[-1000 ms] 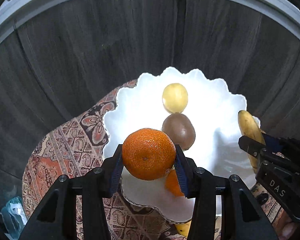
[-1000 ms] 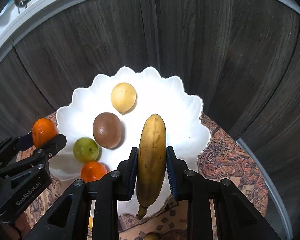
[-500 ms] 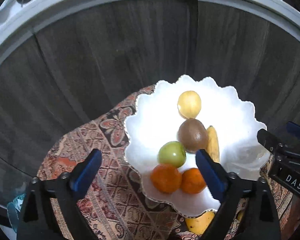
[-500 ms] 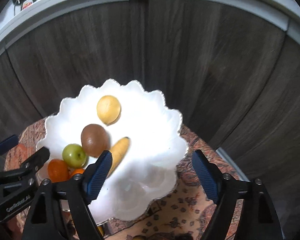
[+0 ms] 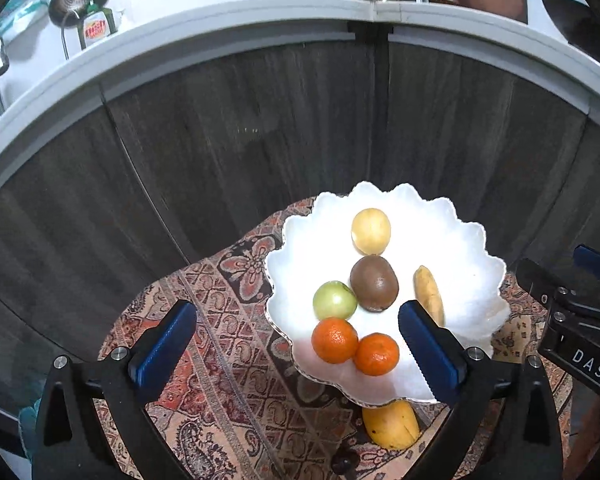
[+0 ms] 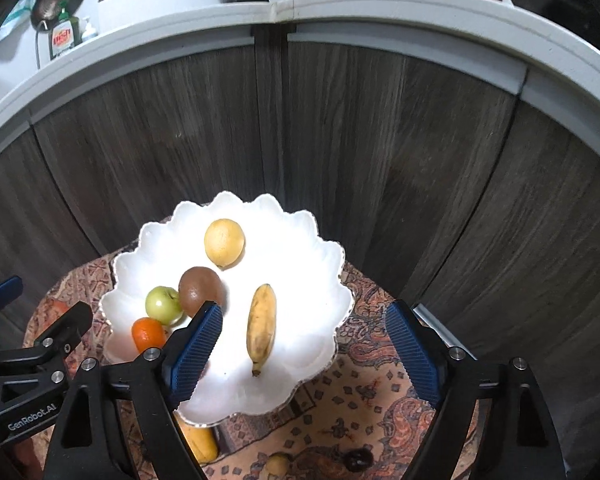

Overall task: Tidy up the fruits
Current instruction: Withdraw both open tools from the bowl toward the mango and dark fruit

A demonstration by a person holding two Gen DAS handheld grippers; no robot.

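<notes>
A white scalloped bowl (image 5: 472, 280) (image 6: 300, 248) holds a yellow round fruit (image 5: 371, 231), a brown kiwi (image 5: 374, 283), a green apple (image 5: 334, 300), two oranges (image 5: 334, 339) (image 5: 376, 353) and a banana (image 6: 262, 326). My left gripper (image 5: 296, 312) hangs above the bowl's near left rim, its jaws opening wide with nothing between the pads. My right gripper (image 6: 304, 312) stands open above the banana and does not touch it. The banana lies flat in the bowl, right of the kiwi.
The bowl stands on a patterned cloth (image 5: 220, 320) over a small round table. A yellow mango (image 5: 390, 424) lies by the bowl's near edge, with a small dark fruit (image 6: 358, 460) and a small yellow one (image 6: 278, 464) nearby. Dark wood cabinet doors (image 5: 260, 140) rise behind.
The left gripper let go of its orange and the right let go of the banana; both fruits now lie in the bowl. Both grippers opened and rose away from the bowl.
</notes>
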